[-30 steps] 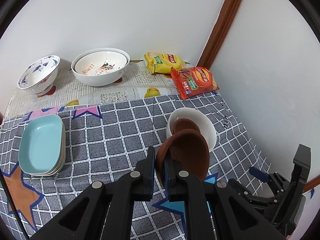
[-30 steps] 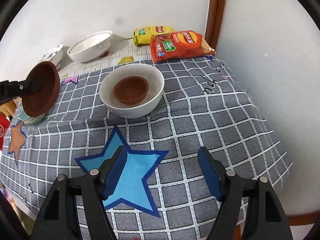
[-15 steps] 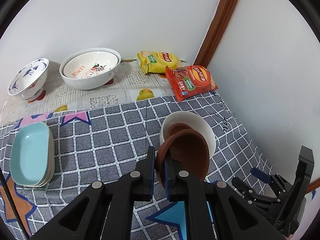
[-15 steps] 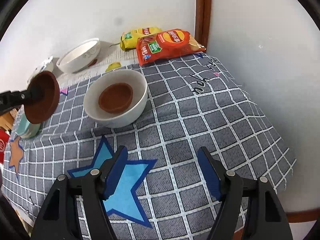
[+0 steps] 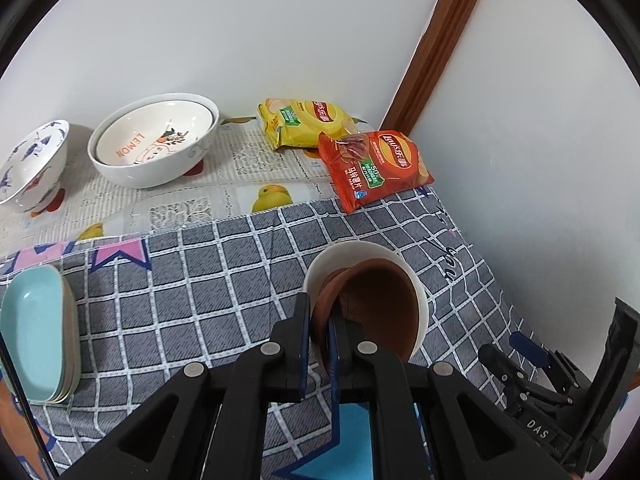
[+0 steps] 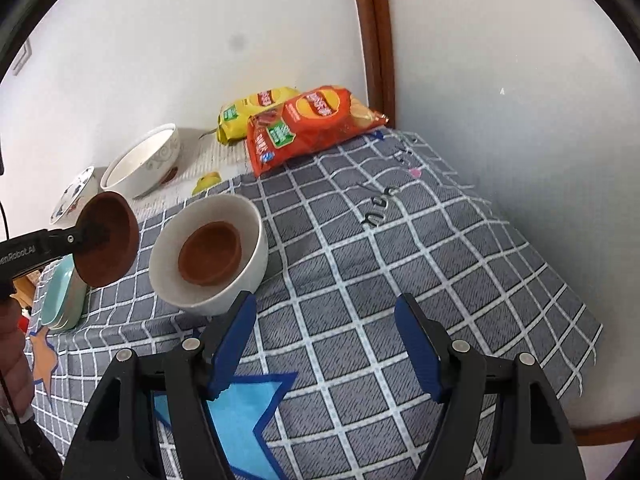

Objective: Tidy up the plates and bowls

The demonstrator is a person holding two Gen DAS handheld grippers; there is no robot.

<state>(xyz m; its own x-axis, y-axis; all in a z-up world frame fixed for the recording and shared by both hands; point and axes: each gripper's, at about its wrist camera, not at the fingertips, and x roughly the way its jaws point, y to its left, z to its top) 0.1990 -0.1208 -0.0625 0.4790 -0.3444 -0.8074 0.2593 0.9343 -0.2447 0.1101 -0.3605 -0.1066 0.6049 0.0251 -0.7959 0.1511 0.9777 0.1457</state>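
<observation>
Now you are carrying a brown saucer toward the white bowl for nesting.

Your left hand-held gripper (image 5: 318, 344) is clamped fully shut on the rim of the brown saucer (image 5: 368, 308), which hangs tilted on edge just above the near lip of the white bowl (image 6: 208, 248); a second brown dish (image 6: 210, 254) already lies in that bowl's bottom. Your right hand-held gripper (image 6: 324, 344) stands wide apart with nothing between its blue pads, the bowl at its 11 o'clock. Farther out on the surface (image 6: 400, 240), the stacked teal plates (image 5: 34, 328) sit at 9 o'clock, the lemon bowl (image 5: 154, 140) and blue-patterned bowl (image 5: 30, 168) at 10 to 11, and the chip bags (image 5: 372, 164) at 12 to 1. Next, I judge, level the saucer, lower it onto the dish inside, then release.
</observation>
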